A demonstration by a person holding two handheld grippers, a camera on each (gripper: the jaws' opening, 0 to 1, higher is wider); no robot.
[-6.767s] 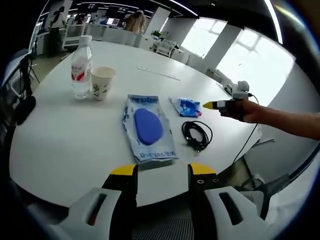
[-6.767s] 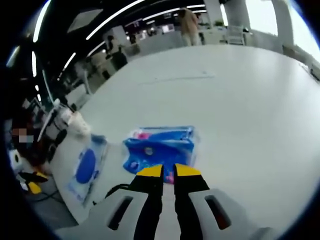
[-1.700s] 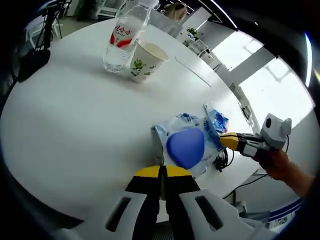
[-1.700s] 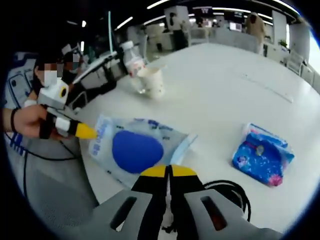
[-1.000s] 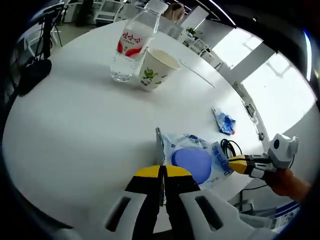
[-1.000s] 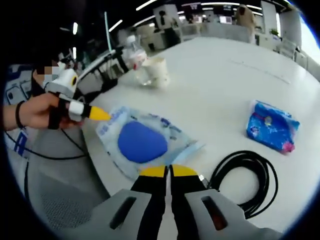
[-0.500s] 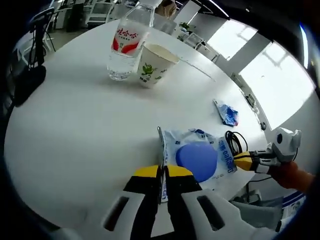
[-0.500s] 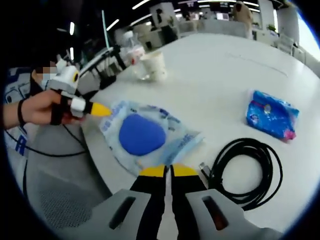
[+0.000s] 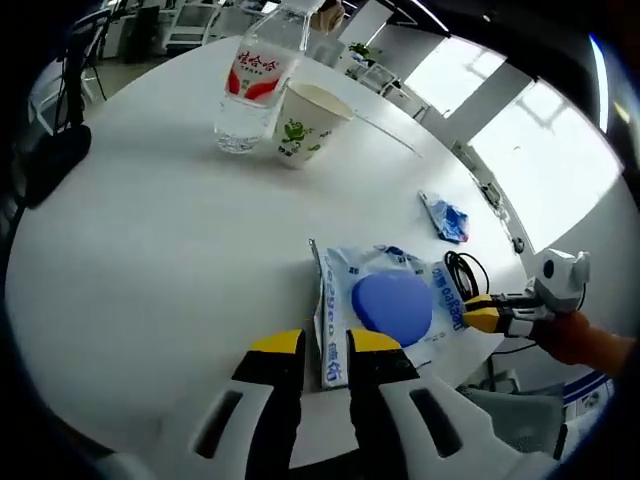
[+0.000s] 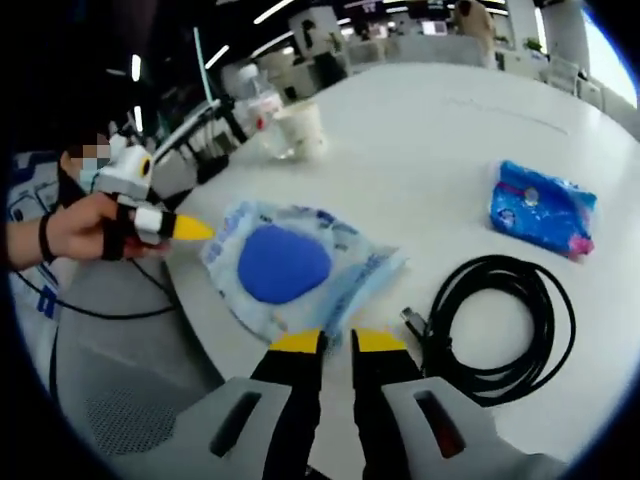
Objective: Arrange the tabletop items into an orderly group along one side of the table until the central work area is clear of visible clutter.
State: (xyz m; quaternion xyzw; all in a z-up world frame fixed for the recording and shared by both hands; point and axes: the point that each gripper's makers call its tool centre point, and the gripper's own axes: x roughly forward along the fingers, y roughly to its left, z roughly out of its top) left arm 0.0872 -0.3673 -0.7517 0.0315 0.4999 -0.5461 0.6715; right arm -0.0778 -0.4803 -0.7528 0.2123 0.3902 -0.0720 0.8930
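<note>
- Two grippers were working the near edge of the white table point(image 9: 150, 250), one at each end of the clear pouch with the blue pad point(image 9: 385, 305).
- Far left in the left gripper view, a water bottle point(image 9: 255, 80) stood upright, and a paper cup point(image 9: 305, 125) stood just beside it, well apart from the rest.
- Left gripper point(image 9: 325, 345) had its yellow-tipped jaws parted by a narrow gap, and the pouch's near edge lay right at that gap; whether they touched it I couldn't tell.
- Further right lay the black coiled cable point(image 9: 462, 275) by the pouch, with the small blue packet point(image 9: 446, 220) beyond it.
- Over in the right gripper view, the pouch point(image 10: 290, 265) lay flat near the table edge.
- Right gripper point(image 10: 338, 343) showed a slim gap too, gripping nothing, tips just short of the pouch's corner.
- Cable point(image 10: 500, 315) sat right of those jaws, the blue packet point(image 10: 545, 220) further off.
</note>
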